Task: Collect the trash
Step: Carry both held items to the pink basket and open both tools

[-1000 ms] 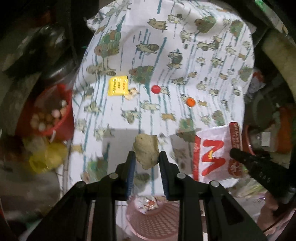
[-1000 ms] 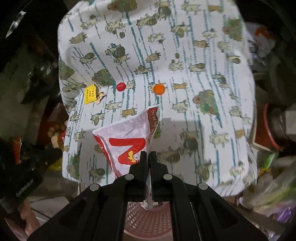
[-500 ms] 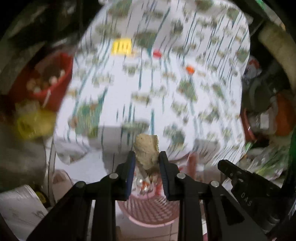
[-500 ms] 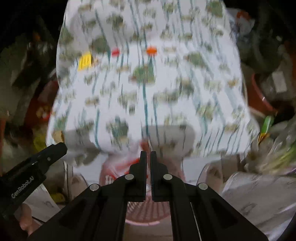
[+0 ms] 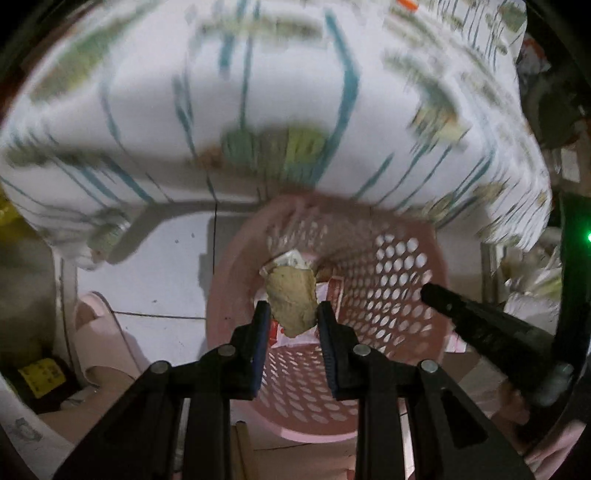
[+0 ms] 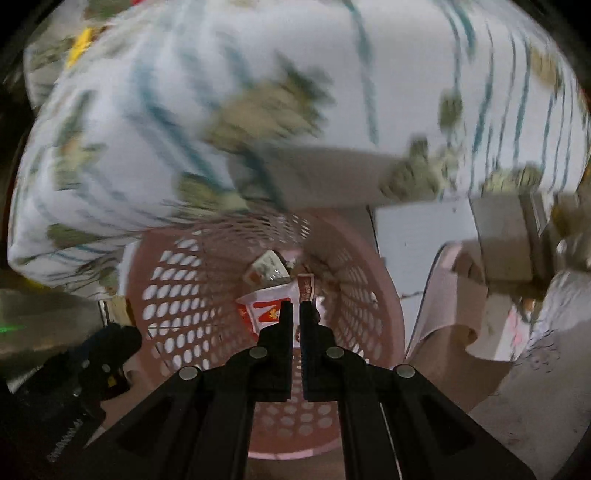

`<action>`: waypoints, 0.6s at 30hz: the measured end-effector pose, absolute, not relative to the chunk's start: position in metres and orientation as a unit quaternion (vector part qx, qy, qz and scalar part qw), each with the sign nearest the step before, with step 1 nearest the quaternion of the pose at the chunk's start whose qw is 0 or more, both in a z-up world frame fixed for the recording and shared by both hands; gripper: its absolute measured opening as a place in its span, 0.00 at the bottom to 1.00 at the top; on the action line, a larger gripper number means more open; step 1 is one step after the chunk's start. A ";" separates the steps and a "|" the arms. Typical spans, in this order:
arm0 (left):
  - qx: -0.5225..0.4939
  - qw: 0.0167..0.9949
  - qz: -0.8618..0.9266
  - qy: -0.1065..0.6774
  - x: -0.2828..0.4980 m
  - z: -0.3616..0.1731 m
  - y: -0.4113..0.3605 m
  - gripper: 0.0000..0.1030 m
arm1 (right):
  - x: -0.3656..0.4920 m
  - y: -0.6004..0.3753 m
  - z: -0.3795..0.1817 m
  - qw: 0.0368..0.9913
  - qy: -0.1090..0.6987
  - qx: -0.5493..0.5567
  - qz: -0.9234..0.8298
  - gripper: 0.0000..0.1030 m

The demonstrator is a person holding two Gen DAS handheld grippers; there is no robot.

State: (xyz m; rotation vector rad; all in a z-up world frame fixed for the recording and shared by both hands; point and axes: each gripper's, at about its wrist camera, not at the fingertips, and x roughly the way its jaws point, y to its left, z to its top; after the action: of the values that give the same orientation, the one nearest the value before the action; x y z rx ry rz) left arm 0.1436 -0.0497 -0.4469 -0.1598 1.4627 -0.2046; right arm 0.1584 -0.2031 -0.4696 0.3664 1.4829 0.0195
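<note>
My left gripper (image 5: 291,314) is shut on a crumpled tan scrap (image 5: 292,301) and holds it over the mouth of a pink perforated basket (image 5: 399,295). My right gripper (image 6: 296,308) is shut on the edge of a white and red wrapper (image 6: 264,308), which hangs down inside the same basket (image 6: 184,295). More wrappers (image 6: 267,267) lie at the basket's bottom. The right gripper's tip shows in the left wrist view (image 5: 476,321).
The basket stands on a pale floor (image 5: 166,266) below the edge of a table draped in a white patterned cloth (image 5: 258,92). A yellow packet (image 6: 79,48) and an orange cap (image 5: 408,3) lie on the cloth. Clutter surrounds the floor.
Both grippers have come down from over the table to over the basket. The wrapper has gone from the tabletop into the basket with the right gripper. The tan scrap stays gripped.
</note>
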 end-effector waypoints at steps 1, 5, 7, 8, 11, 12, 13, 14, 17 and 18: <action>-0.066 0.734 -0.095 0.669 0.143 -0.453 -0.052 0.23 | 0.156 -0.208 -0.476 0.716 0.674 0.182 0.009 0.04; -0.047 0.724 -0.094 0.682 0.144 -0.472 -0.062 0.24 | 0.153 -0.217 -0.480 0.706 0.670 0.228 0.015 0.04; -0.023 0.735 -0.087 0.673 0.144 -0.472 -0.069 0.28 | 0.153 -0.219 -0.479 0.707 0.667 0.235 0.017 0.04; -0.010 0.735 -0.086 0.673 0.143 -0.473 -0.072 0.35 | 0.153 -0.219 -0.478 0.709 0.664 0.238 0.018 0.04; 0.004 0.736 -0.080 0.672 0.142 -0.475 -0.078 0.74 | 0.153 -0.219 -0.476 0.710 0.660 0.246 0.017 0.04; 0.005 0.739 -0.073 0.669 0.142 -0.475 -0.077 0.78 | 0.152 -0.219 -0.476 0.710 0.658 0.248 0.018 0.04; 0.005 0.740 -0.068 0.669 0.142 -0.474 -0.077 0.78 | 0.152 -0.219 -0.476 0.711 0.658 0.247 0.017 0.04; 0.005 0.737 -0.067 0.672 0.142 -0.474 -0.078 0.78 | 0.152 -0.219 -0.476 0.712 0.658 0.243 0.016 0.04; 0.010 0.743 -0.070 0.666 0.140 -0.468 -0.078 0.78 | 0.153 -0.219 -0.473 0.713 0.657 0.245 0.023 0.04; 0.011 0.747 -0.068 0.661 0.140 -0.465 -0.078 0.78 | 0.153 -0.220 -0.472 0.713 0.656 0.246 0.023 0.04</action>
State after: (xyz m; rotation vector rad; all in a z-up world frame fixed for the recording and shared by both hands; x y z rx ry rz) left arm 0.1396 -0.0784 -0.4649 0.0243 1.4472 -0.1495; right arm 0.1530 -0.2199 -0.4717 0.5462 1.4550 0.0514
